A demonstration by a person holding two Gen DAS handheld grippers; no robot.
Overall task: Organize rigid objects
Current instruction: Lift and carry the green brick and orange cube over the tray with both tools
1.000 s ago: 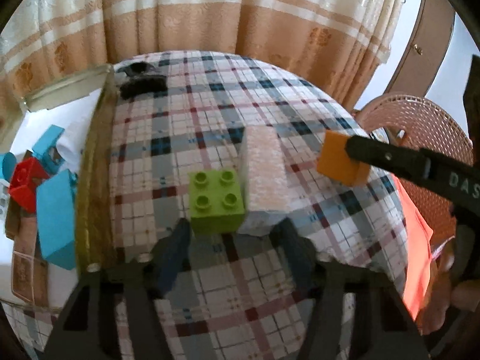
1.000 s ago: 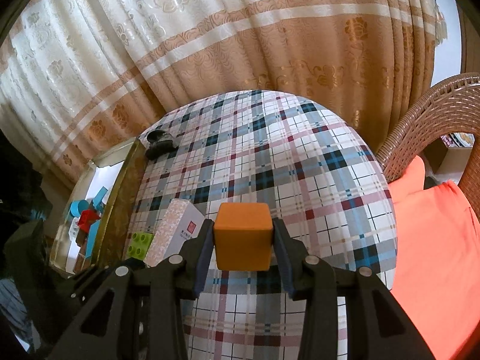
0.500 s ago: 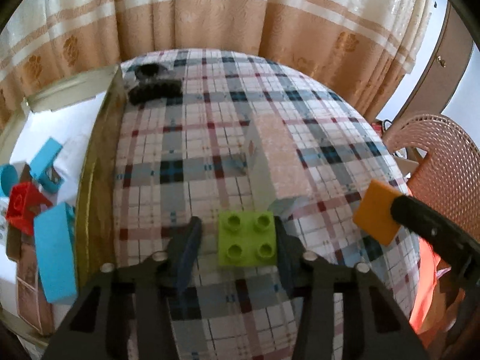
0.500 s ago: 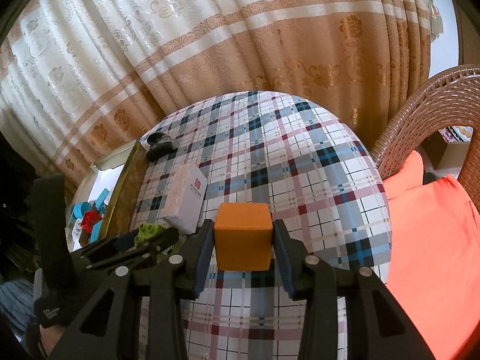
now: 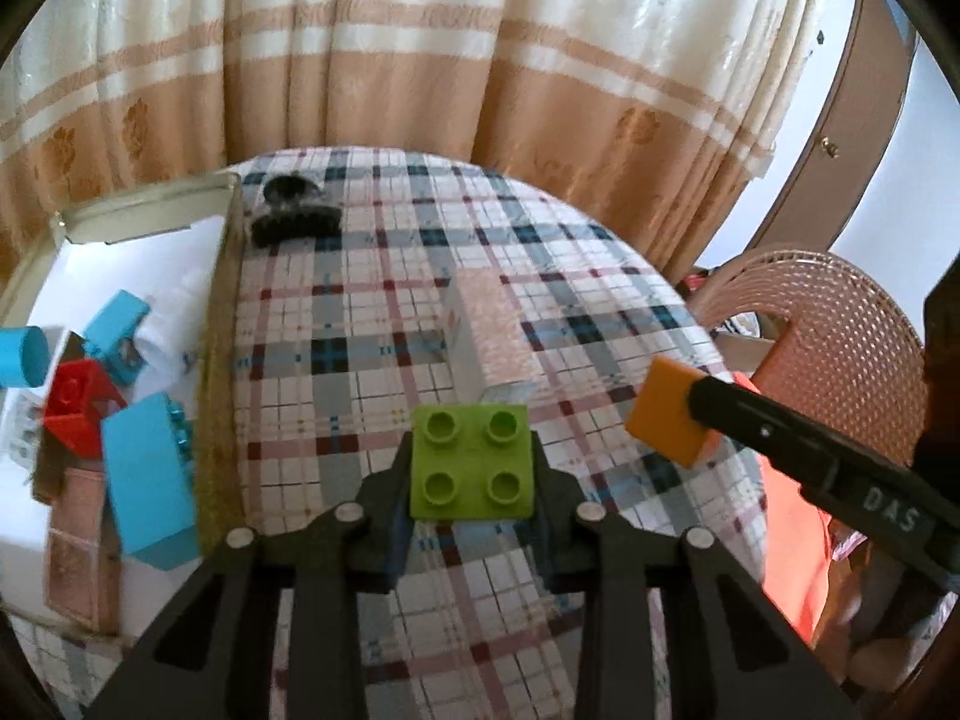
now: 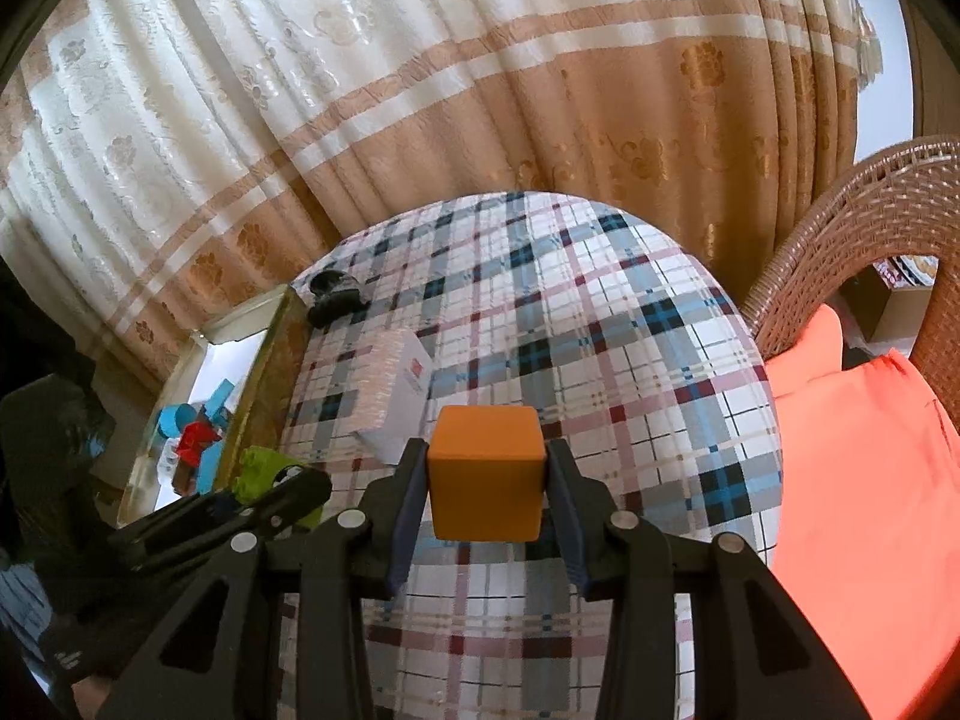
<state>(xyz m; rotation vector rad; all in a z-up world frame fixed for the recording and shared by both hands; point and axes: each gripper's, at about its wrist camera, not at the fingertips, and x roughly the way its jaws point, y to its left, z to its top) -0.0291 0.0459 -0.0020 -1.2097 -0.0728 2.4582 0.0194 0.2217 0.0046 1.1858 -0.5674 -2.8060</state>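
tongs on both sides are full: left gripper (image 5: 471, 471) is closing on the green brick (image 5: 471, 461), right gripper (image 6: 487, 483) clamps the orange cube (image 6: 486, 473) above the plaid table (image 6: 600, 330).

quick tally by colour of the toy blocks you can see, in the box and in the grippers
Blue: 3, in the box: cylinder, small block, large brick
Red: 1, brick in the box
Green: 1, studded brick in the closing left gripper
Orange: 1, cube in the right gripper
Total: 6
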